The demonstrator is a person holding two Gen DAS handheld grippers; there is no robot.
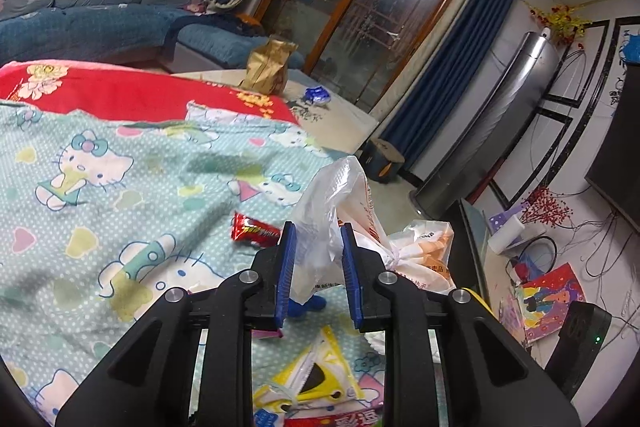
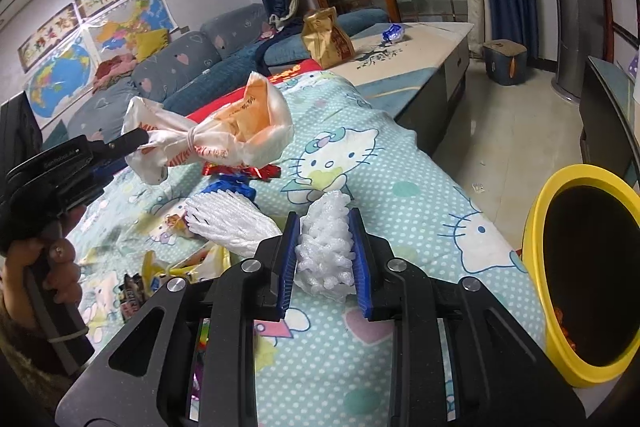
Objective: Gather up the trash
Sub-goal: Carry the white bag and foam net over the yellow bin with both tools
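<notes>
Clamping the left gripper [image 1: 318, 255], fingers narrow on a knotted plastic bag [image 1: 352, 227], lifted clear above the quilt [image 1: 100, 155]. Light, limp, slippery; best pinched at the knot. Right of it, squeezing white foam netting [image 2: 326, 247] in the right gripper [image 2: 324, 259], fingers narrow: soft, springy, weightless. Yellow bin [image 2: 536, 227] farther right, beside the quilt.

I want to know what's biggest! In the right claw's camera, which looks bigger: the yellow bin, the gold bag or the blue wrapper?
1. Yellow bin, but it is nearest the camera, so that helps.
2. Gold bag.
3. Blue wrapper, beside the bag, clearly smaller.
</notes>
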